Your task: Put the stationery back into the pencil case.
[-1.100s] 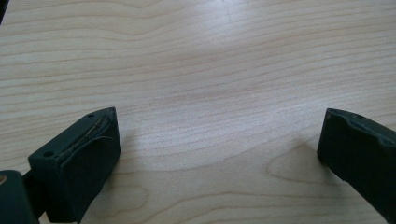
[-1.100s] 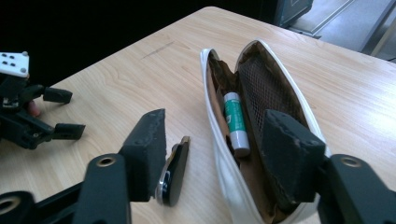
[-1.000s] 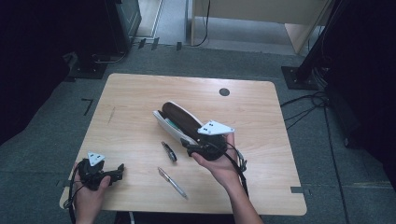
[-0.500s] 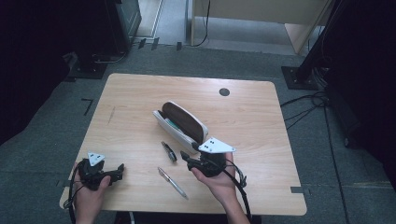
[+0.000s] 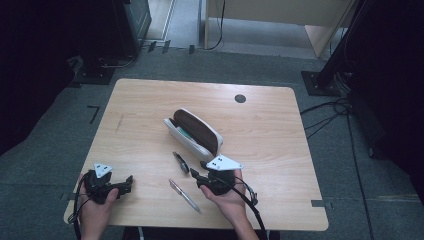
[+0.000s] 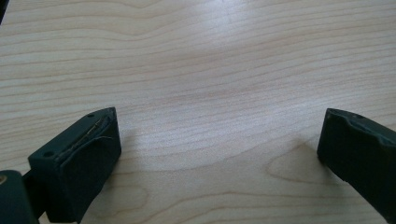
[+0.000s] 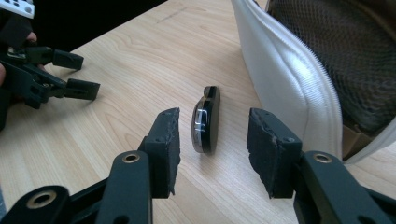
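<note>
Now the right gripper closes in on the small black object

Nearest the desk's front edge, the right gripper (image 7: pixel 212 154) has dropped from beside the pouch since a second ago, and its jaws have just been closing; they stand apart, astride the small black object (image 7: pixel 206 120) without pressing it, so a pinch looks imminent. That object is glossy, rounded and slim, lying on pale wood grain just in front of the pouch. By the front left corner the left gripper (image 5: pixel 107 183) rests unmoved, jaws wide apart over bare wood. A slim metallic pen (image 5: pixel 184 195) lies between the two grippers. Farther back, mid-desk, the white pouch (image 7: pixel 289 79) lies unzipped, its shell smooth and padded, its lining dark mesh.
</note>
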Demonstrator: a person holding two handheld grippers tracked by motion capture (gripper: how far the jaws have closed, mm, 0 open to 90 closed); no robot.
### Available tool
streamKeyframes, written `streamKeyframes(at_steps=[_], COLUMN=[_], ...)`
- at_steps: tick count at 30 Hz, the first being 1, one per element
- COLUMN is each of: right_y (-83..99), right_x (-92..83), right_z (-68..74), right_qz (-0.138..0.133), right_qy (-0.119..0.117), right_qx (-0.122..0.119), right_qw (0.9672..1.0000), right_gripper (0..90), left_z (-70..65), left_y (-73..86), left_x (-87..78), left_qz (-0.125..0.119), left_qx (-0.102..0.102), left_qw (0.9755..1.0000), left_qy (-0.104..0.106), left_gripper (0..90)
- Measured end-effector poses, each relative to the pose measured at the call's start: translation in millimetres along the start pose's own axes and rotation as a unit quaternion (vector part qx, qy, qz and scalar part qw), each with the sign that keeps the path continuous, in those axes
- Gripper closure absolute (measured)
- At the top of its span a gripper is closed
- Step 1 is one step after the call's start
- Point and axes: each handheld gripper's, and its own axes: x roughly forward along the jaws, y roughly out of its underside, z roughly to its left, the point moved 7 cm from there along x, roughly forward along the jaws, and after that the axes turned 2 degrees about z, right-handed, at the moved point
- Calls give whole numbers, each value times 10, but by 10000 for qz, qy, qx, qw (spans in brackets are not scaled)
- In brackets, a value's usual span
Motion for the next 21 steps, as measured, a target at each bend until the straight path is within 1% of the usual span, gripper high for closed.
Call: streamKeyframes(at_steps=[4, 11, 16, 20, 21], right_y=[24, 70, 115, 151, 163], right_x=[52, 156, 251, 334, 357], right_z=[-7, 16, 57, 77, 79], right_qz=[14, 94, 198, 285, 311], right_qy=[6, -1, -6, -17, 11], right_qx=[46, 41, -20, -10, -13], right_qw=[10000, 9999, 9998, 9996, 9995], right_gripper=[558, 584, 601, 599, 599], left_z=[0, 0, 0, 1, 1], left_y=[0, 0, 0, 1, 0], left_x=[0, 0, 0, 0, 0], left_qz=[-1, -1, -1, 3, 3], left_qx=[-1, 1, 0, 5, 6], left_qw=[10000, 10000, 10000, 10000, 10000], left_qy=[0, -1, 0, 1, 1], left_gripper=[0, 0, 0, 0, 0])
